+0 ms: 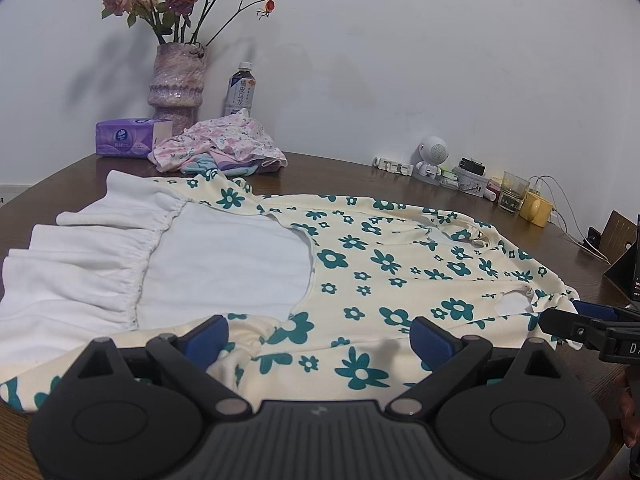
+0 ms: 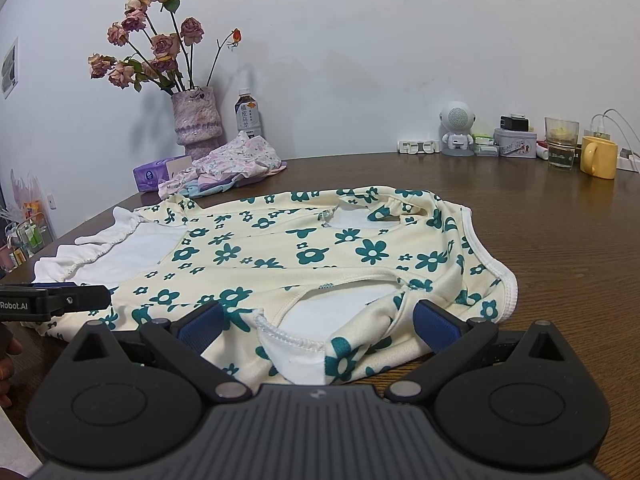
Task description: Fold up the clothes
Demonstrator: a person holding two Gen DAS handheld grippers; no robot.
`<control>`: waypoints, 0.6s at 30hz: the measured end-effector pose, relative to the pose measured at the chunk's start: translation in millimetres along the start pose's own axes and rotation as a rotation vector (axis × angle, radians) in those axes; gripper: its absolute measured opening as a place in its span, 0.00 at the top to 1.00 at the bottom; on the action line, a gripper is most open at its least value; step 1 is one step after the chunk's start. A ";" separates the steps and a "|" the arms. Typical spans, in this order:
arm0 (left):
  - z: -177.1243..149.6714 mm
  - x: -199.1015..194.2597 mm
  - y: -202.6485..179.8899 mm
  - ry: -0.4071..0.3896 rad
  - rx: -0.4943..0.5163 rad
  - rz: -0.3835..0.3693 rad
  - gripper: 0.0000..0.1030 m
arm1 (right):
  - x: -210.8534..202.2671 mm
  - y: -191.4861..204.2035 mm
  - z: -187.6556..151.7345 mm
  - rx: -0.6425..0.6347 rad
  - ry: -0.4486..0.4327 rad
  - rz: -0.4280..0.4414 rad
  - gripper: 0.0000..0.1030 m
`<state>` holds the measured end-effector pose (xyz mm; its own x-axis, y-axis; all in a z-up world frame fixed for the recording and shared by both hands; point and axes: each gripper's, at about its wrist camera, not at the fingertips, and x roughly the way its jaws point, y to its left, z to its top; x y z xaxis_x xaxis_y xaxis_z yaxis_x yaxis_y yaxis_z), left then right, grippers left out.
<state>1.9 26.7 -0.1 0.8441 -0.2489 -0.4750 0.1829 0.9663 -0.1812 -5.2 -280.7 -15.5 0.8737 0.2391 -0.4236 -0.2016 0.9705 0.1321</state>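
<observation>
Left wrist view: left tool gaped open over the near hem of the floral garment, gripping nothing | garment lay spread flat on the worktop ahead of both tools, apparently unfolded | right tool also open, straddling the near sleeve | a crumpled clothes pile waited far left; folding seemingly barely begun.

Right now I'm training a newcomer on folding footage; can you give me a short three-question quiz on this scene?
1. True or false: the left gripper is open over the floral dress.
2. What stands nearest the vase: A the water bottle, B the yellow mug, C the glass?
3. Fill in: the dress's ruffled hem is ____ in colour.

Key: 1 true; 2 A; 3 white.
</observation>
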 end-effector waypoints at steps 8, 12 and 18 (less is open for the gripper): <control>0.2 0.3 -0.2 0.003 0.001 0.002 0.05 | -0.1 -0.5 -0.3 0.000 0.001 0.001 0.00; 0.5 0.8 -0.3 0.004 0.001 0.003 0.05 | 0.0 -0.7 -0.8 0.001 0.002 0.001 0.00; 0.7 1.0 -0.4 0.005 -0.001 0.003 0.05 | 0.2 -0.7 -0.7 0.003 0.002 0.002 0.00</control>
<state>3.0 26.2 0.1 0.8419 -0.2467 -0.4800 0.1804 0.9669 -0.1806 -5.3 -281.3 -16.3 0.8723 0.2408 -0.4256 -0.2018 0.9700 0.1353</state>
